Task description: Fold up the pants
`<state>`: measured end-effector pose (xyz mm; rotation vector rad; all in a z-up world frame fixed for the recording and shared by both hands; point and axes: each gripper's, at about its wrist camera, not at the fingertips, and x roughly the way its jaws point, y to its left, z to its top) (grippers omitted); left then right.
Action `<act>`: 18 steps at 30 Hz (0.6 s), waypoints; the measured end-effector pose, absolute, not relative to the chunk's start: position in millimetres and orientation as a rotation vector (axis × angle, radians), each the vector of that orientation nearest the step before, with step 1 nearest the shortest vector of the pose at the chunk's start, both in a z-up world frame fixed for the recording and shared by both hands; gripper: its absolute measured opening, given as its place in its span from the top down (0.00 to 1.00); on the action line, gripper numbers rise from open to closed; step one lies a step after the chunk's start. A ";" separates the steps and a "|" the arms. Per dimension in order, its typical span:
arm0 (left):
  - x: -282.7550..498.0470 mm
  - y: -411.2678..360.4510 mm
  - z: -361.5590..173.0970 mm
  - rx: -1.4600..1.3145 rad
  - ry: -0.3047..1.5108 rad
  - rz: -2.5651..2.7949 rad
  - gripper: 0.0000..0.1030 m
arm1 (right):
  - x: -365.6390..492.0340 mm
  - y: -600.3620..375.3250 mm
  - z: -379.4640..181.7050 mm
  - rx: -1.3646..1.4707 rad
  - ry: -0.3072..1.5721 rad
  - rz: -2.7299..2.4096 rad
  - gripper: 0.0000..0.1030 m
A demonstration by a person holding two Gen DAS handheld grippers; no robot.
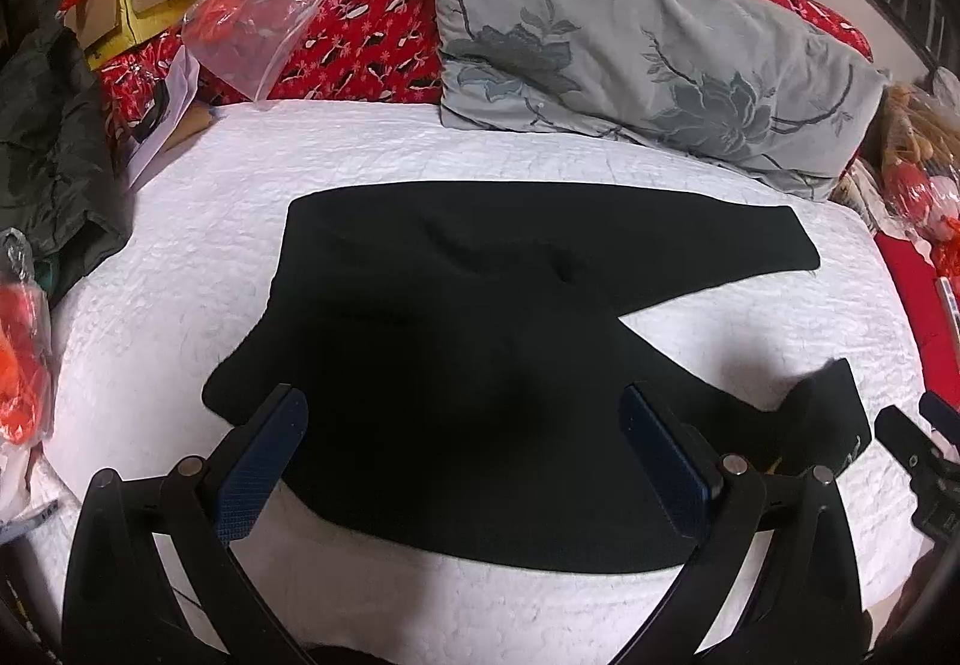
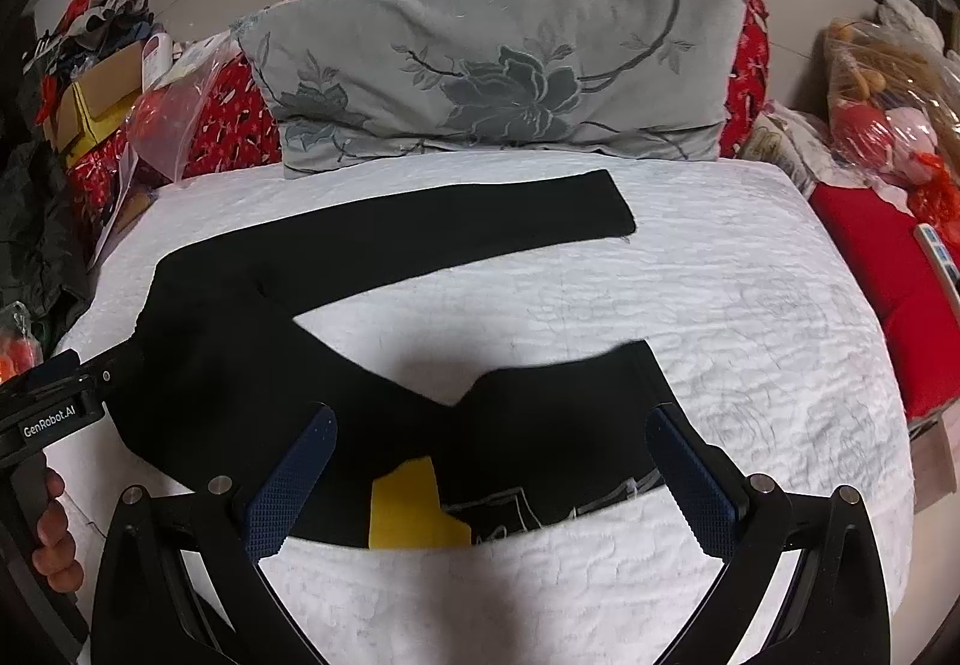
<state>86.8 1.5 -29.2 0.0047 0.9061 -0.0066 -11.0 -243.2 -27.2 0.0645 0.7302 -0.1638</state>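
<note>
- Black pants (image 1: 456,365) lie spread on the white bed (image 1: 750,323), legs splayed toward the right of the frame.
- Left tool (image 1: 462,461) and right tool (image 2: 492,473) both hang released, grasping nothing.
- Best next — pinch the near leg's hem and waistband together, lift evenly onto the far leg.
- Readable: "GenRobot.AI" at lower left of the right view.

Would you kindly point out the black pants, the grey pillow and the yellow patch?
black pants (image 1: 450,365): left wrist view, seat area.
grey pillow (image 2: 498,71): right wrist view, flower print.
yellow patch (image 2: 408,509): right wrist view, its middle.
</note>
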 end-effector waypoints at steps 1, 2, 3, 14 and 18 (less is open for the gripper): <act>92.5 1.8 -29.1 0.009 0.915 -0.009 0.00 | -6.6 -245.6 -26.3 0.069 0.733 -0.161 0.00; 97.6 2.0 -29.2 0.010 0.926 -0.013 0.00 | -1.7 -248.8 -24.8 0.073 0.734 -0.162 0.00; 104.2 2.8 -28.8 0.009 0.939 -0.022 0.00 | 3.9 -253.3 -23.0 0.079 0.736 -0.160 0.00; 215.6 73.3 -15.9 -0.058 1.030 0.045 0.00 | 112.0 -356.2 -9.7 0.145 0.784 -0.259 0.00; 252.3 115.9 -31.1 -0.183 1.106 0.062 0.00 | 159.3 -386.4 -18.8 0.153 0.830 -0.274 0.00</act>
